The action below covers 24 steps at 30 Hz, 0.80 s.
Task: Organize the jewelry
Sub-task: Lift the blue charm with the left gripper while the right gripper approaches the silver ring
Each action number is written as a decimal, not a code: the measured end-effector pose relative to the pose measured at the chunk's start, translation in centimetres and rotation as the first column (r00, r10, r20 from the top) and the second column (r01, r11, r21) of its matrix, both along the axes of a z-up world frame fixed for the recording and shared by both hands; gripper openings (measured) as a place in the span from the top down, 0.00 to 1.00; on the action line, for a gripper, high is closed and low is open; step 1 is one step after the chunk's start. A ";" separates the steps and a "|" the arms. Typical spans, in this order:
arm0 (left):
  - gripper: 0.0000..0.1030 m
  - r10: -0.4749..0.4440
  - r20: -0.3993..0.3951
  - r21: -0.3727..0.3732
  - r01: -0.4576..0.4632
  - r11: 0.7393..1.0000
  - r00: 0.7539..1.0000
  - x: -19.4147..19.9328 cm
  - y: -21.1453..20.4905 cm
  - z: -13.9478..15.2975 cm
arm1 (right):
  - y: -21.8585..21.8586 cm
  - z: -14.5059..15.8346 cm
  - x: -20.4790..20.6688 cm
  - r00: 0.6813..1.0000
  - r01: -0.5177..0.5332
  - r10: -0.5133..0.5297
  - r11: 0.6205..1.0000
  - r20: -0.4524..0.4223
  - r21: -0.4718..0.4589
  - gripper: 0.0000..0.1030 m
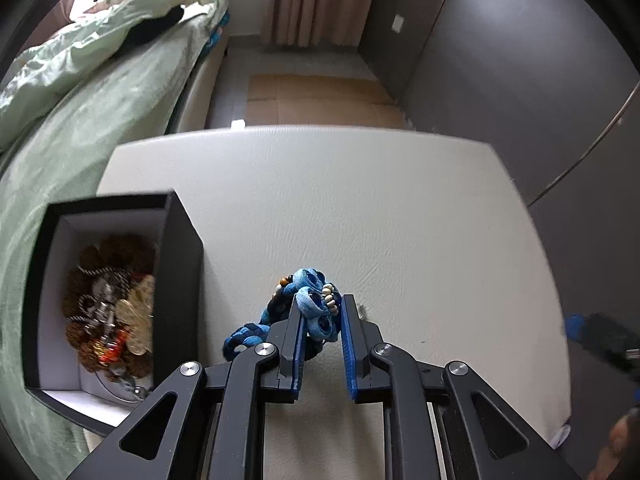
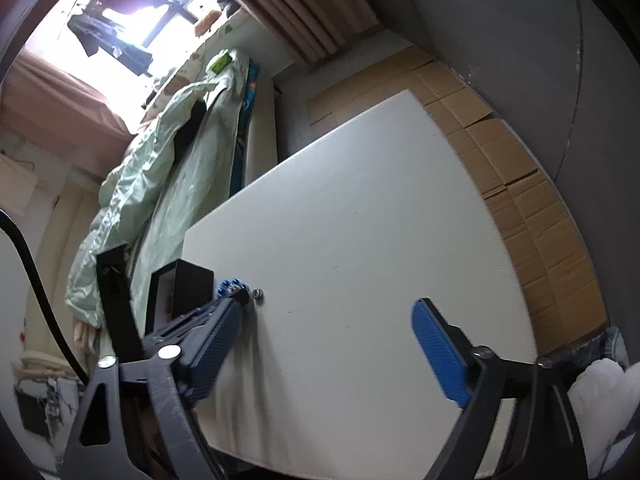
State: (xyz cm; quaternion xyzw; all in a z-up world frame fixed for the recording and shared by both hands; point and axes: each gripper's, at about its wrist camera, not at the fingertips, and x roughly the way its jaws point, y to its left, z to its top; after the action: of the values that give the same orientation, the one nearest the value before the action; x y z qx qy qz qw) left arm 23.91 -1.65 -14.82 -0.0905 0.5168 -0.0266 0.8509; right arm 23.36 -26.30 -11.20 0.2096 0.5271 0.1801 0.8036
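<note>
**Blue necklace caught, box waiting**

White worktop (image 1: 360, 200) first, then the black jewelry box (image 1: 176, 264) at its left edge, already holding pieces. The left gripper (image 1: 322, 316) pinches a blue braided necklace (image 1: 312, 304), its braid trailing down-left. That dangling tail could snag the box wall. The right gripper (image 2: 332, 320) gapes wide, empty.

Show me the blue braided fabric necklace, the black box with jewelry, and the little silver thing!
blue braided fabric necklace (image 1: 316, 312), left wrist view, rolled loops.
black box (image 1: 182, 264), left wrist view, right wall.
little silver thing (image 2: 259, 293), right wrist view, its middle.
</note>
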 end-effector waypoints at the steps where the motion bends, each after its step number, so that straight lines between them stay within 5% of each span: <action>1: 0.84 -0.002 0.010 -0.009 0.002 1.000 1.000 -0.2 0.1 0.4 | 0.3 -0.1 0.2 1.000 -0.009 0.009 1.000 -0.003 -0.004 0.22; 13: 0.84 0.057 0.130 -0.129 -0.040 0.991 0.990 -2.5 4.2 5.7 | 5.7 -1.4 1.2 0.991 -0.133 0.133 0.987 -0.008 -0.095 0.48; 24: 0.84 0.134 0.211 -0.209 -0.089 0.974 0.968 -3.9 8.3 8.8 | 11.4 -1.9 1.9 0.979 -0.198 0.203 0.958 0.001 -0.208 0.60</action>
State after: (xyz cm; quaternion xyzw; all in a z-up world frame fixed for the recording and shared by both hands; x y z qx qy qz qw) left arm 20.00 6.62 -6.06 -0.2000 0.4065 -0.0397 0.8906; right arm 25.23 -14.87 -13.15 0.0683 0.5525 0.2072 0.8044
